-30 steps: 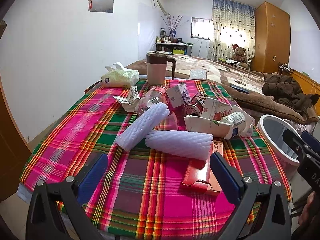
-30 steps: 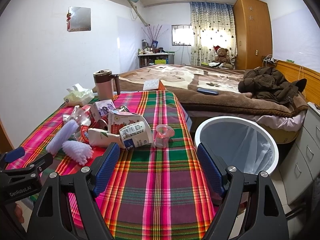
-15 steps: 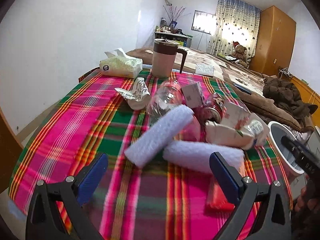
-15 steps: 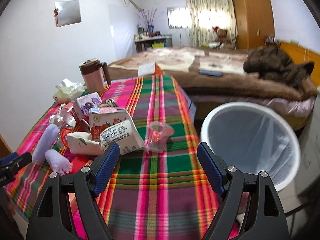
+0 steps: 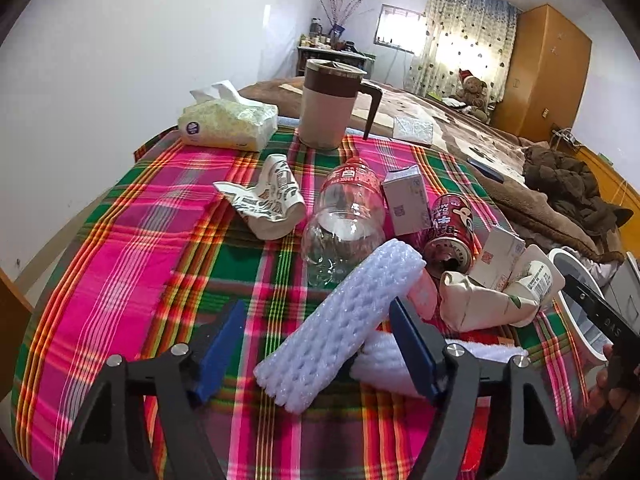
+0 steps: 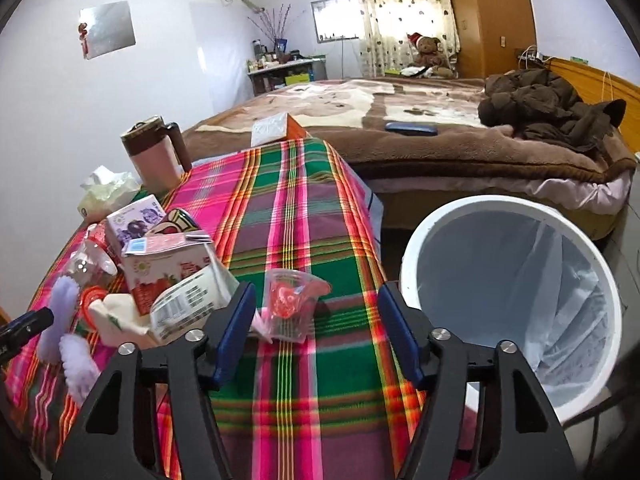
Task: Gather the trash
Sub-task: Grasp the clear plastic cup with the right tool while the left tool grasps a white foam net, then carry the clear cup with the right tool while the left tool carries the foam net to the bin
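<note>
The left gripper [image 5: 320, 354] is over the table [image 5: 120, 248], which has a bright checked cloth on it. Its jaws are closing, and a white foam sleeve [image 5: 340, 324] lies between them. The right blue pad looks very close to the sleeve, but the left pad is still apart from it, so the sleeve is not pinched. A second foam sleeve [image 5: 384, 364] lies under the first one and crosses it. Past them is a heap of trash: a clear plastic bottle [image 5: 344, 224], a squashed paper cup [image 5: 272, 204], a red can [image 5: 452, 228], a small box [image 5: 408, 200] and a crumpled milk carton [image 5: 488, 304]. A tissue pack [image 5: 228, 122] and a big mug [image 5: 332, 108] stand at the far end of the table. The right gripper [image 6: 316, 332] is closing its jaws too. A small clear plastic cup [image 6: 292, 304] lies on its side between them, and the pads are not touching it. The white trash bin [image 6: 420, 252] stands on the floor just beside the table, on the right, with a bag inside.
</note>
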`<state>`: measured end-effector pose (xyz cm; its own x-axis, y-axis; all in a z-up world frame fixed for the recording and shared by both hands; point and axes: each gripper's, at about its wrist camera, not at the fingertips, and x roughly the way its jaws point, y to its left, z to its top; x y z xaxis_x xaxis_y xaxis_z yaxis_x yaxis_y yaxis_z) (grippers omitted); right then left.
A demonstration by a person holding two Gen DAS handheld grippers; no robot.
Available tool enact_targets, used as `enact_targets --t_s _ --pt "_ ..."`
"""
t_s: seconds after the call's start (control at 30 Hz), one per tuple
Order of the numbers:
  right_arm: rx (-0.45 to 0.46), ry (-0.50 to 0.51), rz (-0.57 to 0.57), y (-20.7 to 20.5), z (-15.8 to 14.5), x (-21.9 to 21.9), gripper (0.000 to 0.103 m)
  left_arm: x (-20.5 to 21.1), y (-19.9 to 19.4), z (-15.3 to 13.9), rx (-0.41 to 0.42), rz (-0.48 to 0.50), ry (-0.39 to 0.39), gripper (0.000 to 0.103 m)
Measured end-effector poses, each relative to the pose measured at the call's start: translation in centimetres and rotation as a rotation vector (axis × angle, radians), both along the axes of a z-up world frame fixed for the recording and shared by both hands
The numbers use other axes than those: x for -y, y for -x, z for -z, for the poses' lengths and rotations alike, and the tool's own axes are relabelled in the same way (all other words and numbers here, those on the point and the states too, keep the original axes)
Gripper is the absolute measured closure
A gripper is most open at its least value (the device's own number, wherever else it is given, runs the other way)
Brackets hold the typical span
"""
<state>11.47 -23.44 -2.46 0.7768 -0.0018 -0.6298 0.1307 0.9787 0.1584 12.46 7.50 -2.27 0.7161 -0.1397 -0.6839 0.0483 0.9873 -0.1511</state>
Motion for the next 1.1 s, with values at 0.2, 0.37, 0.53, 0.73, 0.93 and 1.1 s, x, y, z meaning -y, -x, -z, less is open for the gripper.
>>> enact_targets --t_s 0.2,0.37,0.53,0.73,0.93,1.1 --pt "-0.089 -0.097 -0.047 -1.3 1.3 0.5 0.049 0.4 -1.7 0.6 -0.062 0.068 -0.021 0.031" --pt "-0.131 -0.104 -0.116 -1.7 1.5 0.0 0.049 1.5 -2.5 0.5 -0.056 0.138 -0.087 0.03" --pt "-0.146 -0.106 -0.148 -2.0 1.4 0.0 0.053 1.6 -3.5 0.8 -0.085 0.151 -0.155 0.03" --pt "-0.174 -0.129 -0.167 -2.5 1.8 -0.1 0.069 1.7 -3.6 1.2 -0.111 0.17 -0.104 0.049" --pt "-0.168 -0.13 -0.17 -2.5 1.7 -0.2 0.07 1.5 -3.5 1.5 -0.131 0.153 -0.06 0.06" --pt "-0.133 -0.137 -0.169 -2.1 1.1 0.0 0.07 1.6 -3.1 1.2 -0.111 0.139 -0.019 0.067"
